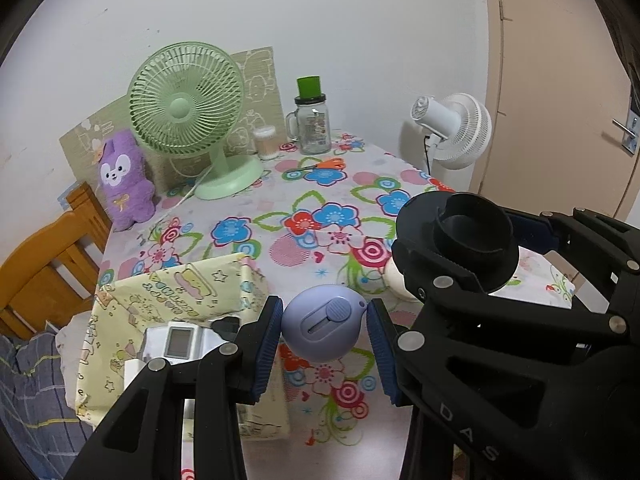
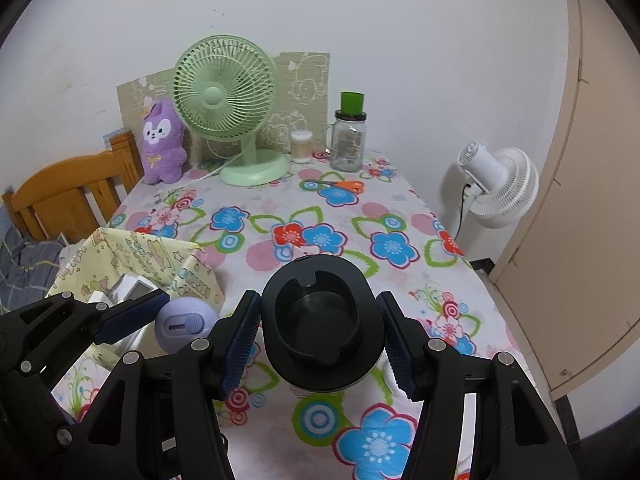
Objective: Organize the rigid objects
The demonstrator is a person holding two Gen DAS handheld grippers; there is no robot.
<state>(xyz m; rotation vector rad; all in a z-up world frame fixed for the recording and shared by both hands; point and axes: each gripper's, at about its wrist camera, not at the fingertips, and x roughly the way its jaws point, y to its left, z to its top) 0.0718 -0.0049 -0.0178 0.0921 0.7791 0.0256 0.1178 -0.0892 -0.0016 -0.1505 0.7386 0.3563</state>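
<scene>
My left gripper (image 1: 324,336) is shut on a round lilac gadget with a slider (image 1: 320,322), held above the flowered table. The same lilac gadget (image 2: 186,322) shows at the lower left of the right wrist view. My right gripper (image 2: 320,338) is shut on a black round lid-like piece with a cup-shaped recess (image 2: 322,320); something white peeks out beneath it. That black piece (image 1: 460,240) also appears at the right of the left wrist view. A yellow patterned fabric box (image 1: 172,300) stands at the table's left and holds a white device with a screen (image 1: 180,340).
At the back of the table (image 2: 280,208) stand a green desk fan (image 2: 228,108), a purple plush (image 2: 162,144), a cotton-swab tub (image 2: 301,146) and a glass jar with a green top (image 2: 349,140). Orange scissors (image 2: 346,186) lie nearby. A white fan (image 2: 500,184) stands right, a wooden chair (image 2: 68,196) left.
</scene>
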